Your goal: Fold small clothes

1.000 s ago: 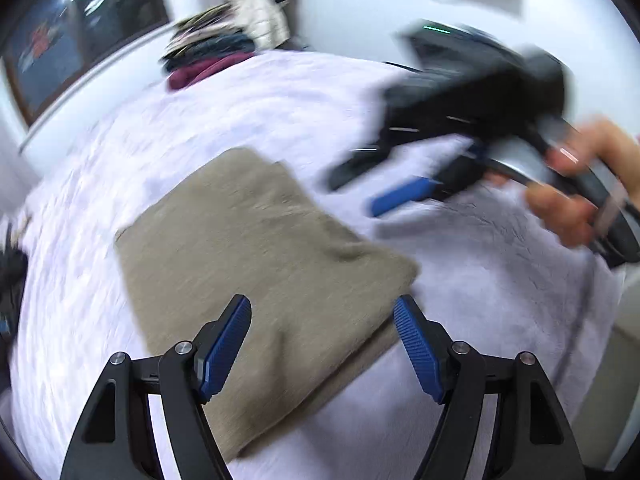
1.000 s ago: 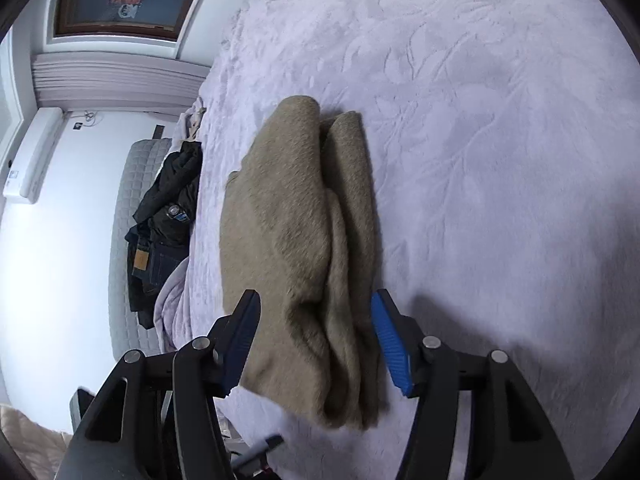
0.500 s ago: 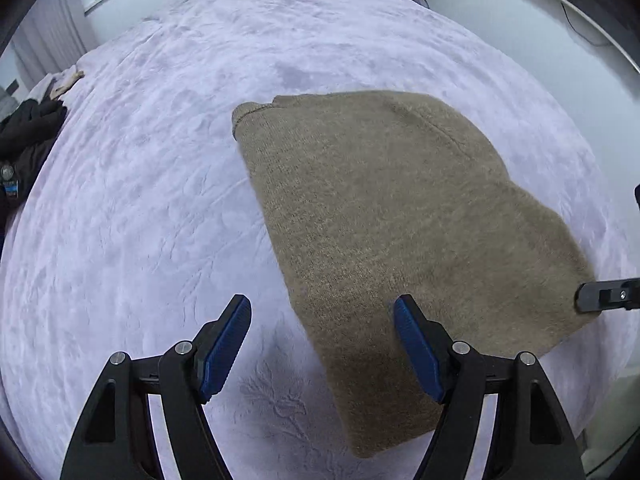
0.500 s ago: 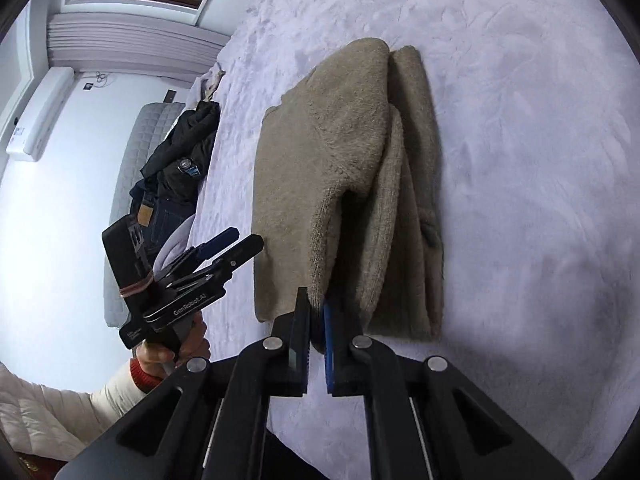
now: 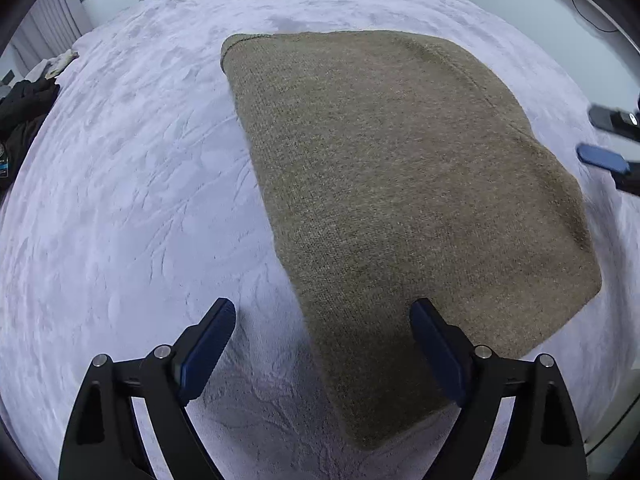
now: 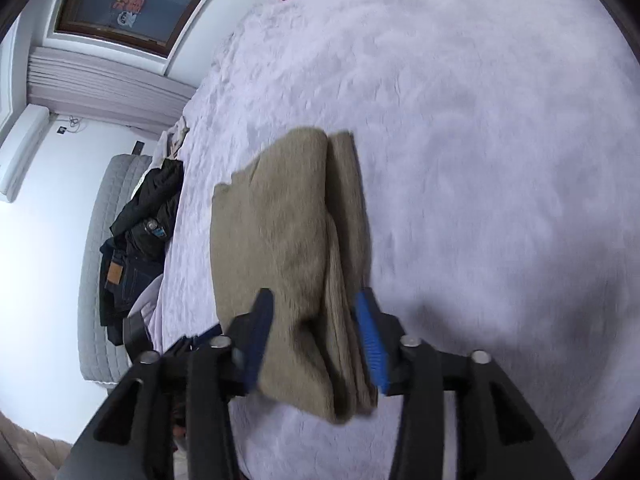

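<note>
A folded tan sweater point(image 5: 404, 200) lies flat on a big lilac blanket point(image 5: 132, 184).

The left gripper point(image 5: 322, 344) points down over the sweater's near left edge. Its jaws are opening wide. One blue pad hangs over bare blanket and the other over the sweater. Neither pad presses on it.

The right gripper point(image 6: 318, 336) is at the sweater's near end, where the folded layers stack up. Its jaws are opening, with that end between them. The picture is blurry, so I cannot tell if the pads touch it.

There is lots of bare blanket left of the sweater and far past it. Dark clothes point(image 6: 140, 240) lie at the bed's left edge.
</note>
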The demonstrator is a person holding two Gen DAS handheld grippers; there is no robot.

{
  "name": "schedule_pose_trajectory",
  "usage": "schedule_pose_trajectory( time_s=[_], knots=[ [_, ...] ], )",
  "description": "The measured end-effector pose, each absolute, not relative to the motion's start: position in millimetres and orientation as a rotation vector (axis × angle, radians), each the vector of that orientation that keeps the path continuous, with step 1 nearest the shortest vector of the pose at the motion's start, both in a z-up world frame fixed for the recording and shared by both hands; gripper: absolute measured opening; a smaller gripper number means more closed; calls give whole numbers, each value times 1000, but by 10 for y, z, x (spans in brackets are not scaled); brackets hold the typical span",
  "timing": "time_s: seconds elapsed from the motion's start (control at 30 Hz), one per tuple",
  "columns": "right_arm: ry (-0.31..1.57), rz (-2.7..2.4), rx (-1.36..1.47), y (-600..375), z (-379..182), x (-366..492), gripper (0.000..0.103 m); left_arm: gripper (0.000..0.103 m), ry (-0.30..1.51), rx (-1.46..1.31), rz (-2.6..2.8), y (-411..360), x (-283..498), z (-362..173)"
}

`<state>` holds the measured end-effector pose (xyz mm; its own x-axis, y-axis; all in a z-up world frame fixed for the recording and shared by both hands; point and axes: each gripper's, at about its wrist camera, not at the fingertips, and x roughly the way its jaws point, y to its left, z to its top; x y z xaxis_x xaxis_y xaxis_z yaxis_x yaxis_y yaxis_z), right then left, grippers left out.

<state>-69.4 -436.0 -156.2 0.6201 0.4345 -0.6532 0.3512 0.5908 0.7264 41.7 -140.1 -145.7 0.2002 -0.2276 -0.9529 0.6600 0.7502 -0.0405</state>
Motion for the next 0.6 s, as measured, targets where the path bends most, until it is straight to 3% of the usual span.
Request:
schedule_pose_trajectory(
  time_s=[0.07,0.2,0.23,0.27,0.3,0.47,0.6],
  knots=[
    [913,66,960,-4435,-1532,-391,57,103,1229,432,-616,-1411,434,-1501],
    [926,99,1004,-4432,-1719,187,56,103,1266,383,-600,-1409,476,-1572],
    [965,96,1001,-4395,-1794,304,51,103,1282,362,-600,-1400,503,-1597],
    [995,101,1000,-4362,-1855,360,21,103,1303,339,-598,-1384,526,-1615],
    [1021,116,996,-4314,-1875,431,14,103,1316,324,-594,-1369,541,-1616],
    [972,53,699,-4176,-1365,381,8,103,1161,303,-555,-1276,512,-1229],
    [1108,2,593,-4216,-1684,483,8,103,1182,285,-525,-1370,606,-1270]
  ],
)
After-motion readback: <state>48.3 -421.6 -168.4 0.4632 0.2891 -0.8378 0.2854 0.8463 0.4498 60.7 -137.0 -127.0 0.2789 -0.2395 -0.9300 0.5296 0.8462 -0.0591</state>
